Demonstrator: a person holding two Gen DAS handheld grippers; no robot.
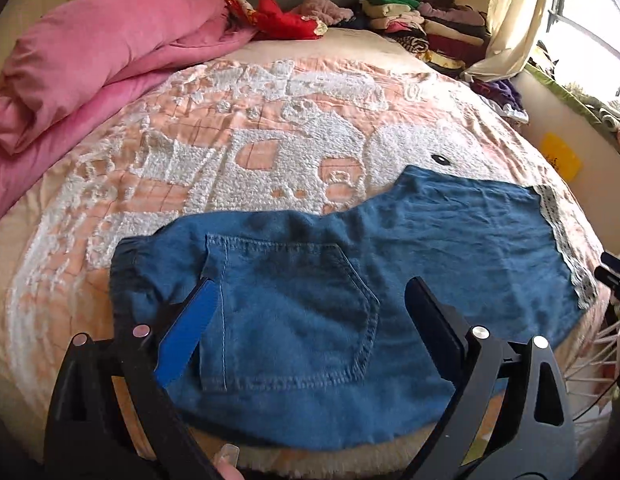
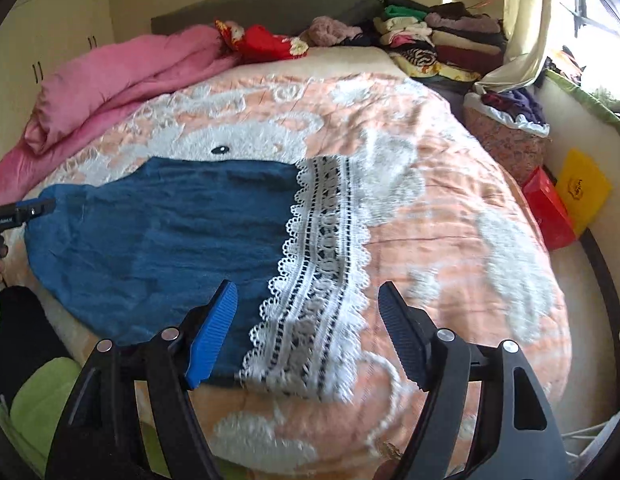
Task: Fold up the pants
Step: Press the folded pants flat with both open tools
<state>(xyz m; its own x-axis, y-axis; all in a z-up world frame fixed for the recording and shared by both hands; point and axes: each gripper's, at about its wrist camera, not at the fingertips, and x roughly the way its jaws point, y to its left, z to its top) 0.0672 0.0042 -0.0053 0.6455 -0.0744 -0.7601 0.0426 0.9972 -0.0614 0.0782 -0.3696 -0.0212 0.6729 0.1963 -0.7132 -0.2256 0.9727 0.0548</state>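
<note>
The blue denim pants (image 1: pixel 310 280) lie flat on the peach and white bedspread (image 1: pixel 230 128), in the lower middle of my left view, and they seem already folded once lengthwise, because I see only one leg shape with the back pocket (image 1: pixel 294 312) on top. My left gripper (image 1: pixel 310 304) stands wide open above this pocket, with nothing between the jaws. In the right view the pants fill the left centre, and the white lace hem (image 2: pixel 313 280) runs down the middle of the frame. My right gripper (image 2: pixel 306 316) is also open and holds nothing; it hovers above the lace edge, as far as I can judge. I think the cloth is soft and light, a thin denim that bends easily and will not slide much on the fluffy bedspread. The lace looks delicate, so I would not pinch it alone. For the next fold I would take the hem end through both layers, just inside the lace, and the waistband (image 1: pixel 126 268) at the lower left with the other gripper. The folded layers may shift apart if I hold only the top one.
</note>
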